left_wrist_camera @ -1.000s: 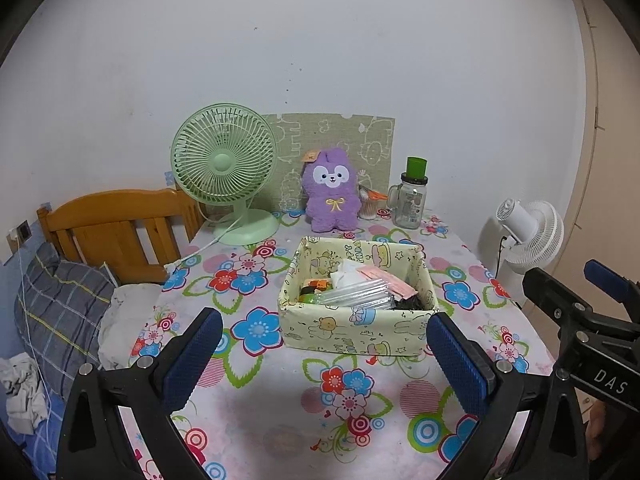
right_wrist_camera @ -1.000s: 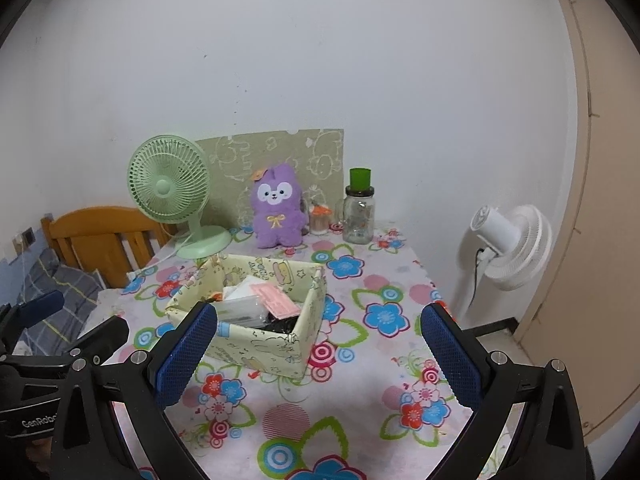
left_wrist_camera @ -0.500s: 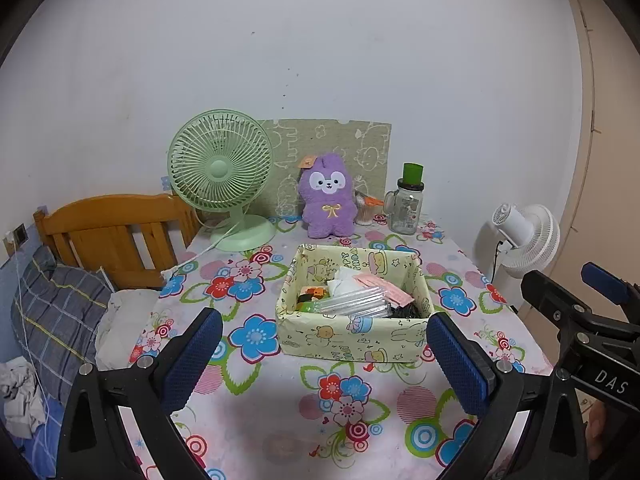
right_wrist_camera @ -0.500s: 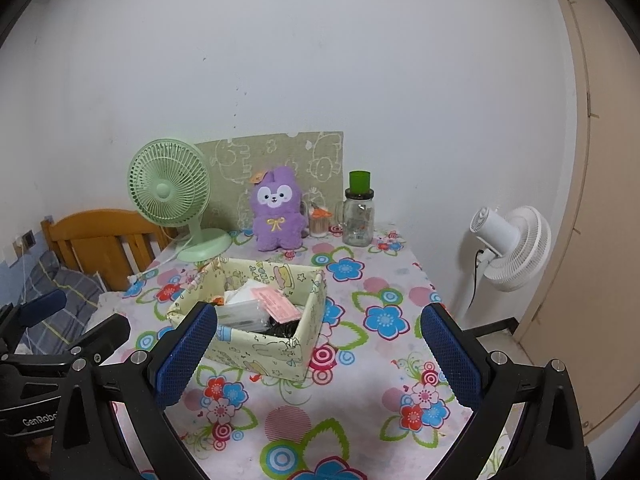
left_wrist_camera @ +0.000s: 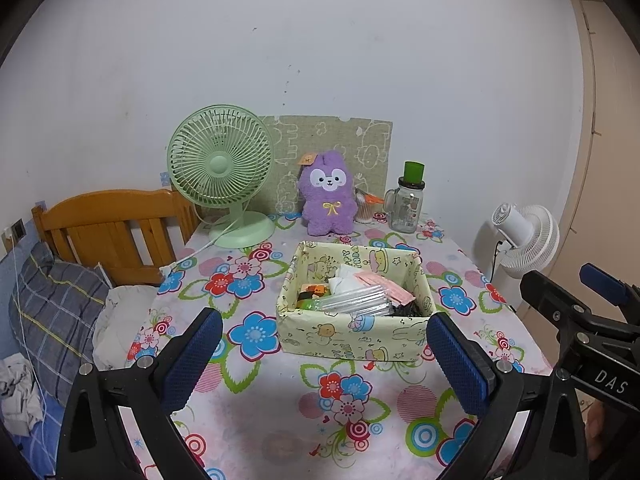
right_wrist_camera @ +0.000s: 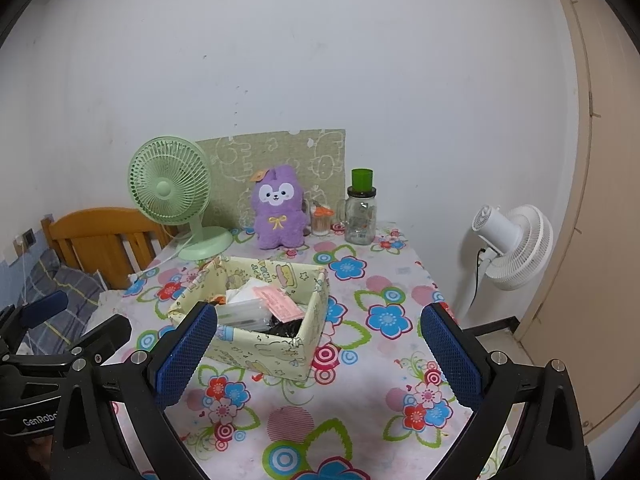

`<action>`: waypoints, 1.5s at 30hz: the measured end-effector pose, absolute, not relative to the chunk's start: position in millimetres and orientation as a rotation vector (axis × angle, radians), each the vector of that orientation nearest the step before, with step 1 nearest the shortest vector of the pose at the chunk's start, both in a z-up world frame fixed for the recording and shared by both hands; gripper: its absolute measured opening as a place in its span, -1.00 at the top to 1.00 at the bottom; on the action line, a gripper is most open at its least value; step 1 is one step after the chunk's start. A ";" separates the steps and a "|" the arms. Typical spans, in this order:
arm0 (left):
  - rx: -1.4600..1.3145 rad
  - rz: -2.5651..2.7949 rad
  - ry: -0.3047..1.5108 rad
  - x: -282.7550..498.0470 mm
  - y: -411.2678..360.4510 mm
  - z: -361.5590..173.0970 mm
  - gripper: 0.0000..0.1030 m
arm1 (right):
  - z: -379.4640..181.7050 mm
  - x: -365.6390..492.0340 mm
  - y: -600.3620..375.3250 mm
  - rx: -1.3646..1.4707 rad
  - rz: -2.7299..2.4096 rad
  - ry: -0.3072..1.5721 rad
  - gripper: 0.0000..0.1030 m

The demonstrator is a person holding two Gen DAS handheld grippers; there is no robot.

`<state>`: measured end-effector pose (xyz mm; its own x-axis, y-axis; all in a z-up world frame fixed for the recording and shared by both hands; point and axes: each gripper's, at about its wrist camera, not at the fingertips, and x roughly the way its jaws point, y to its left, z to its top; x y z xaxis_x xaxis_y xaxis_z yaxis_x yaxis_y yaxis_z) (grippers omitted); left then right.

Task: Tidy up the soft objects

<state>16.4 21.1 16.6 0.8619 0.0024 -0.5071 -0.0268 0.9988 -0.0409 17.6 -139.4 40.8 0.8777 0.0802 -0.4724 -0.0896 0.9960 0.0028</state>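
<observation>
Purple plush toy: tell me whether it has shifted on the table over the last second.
No. The purple plush toy keeps its spot between the green fan and the glass jar; only the camera pulled back.

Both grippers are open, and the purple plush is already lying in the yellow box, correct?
Not quite. The purple plush stands upright at the back of the table, behind the yellow box, not in it; the left wrist view shows this. The left gripper and right gripper are open.

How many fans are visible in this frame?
2: a green desk fan on the table's back left, beside the purple plush; a white fan standing off the table's right side. None appear hidden.
</observation>
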 end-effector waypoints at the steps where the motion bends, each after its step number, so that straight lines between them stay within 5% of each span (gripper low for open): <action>1: -0.047 0.015 0.532 16.2 21.2 16.5 -1.00 | 40.2 17.4 -138.8 -0.020 0.091 0.493 -0.99; 45: -0.050 -0.001 0.542 15.4 21.4 16.0 -1.00 | 38.7 18.7 -138.0 0.000 0.087 0.490 -0.99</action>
<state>15.4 21.4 16.0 0.8566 -0.0141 -0.5158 -0.0123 0.9988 -0.0476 18.7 -138.0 38.7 0.8788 0.0832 -0.4699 -0.0831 0.9963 0.0210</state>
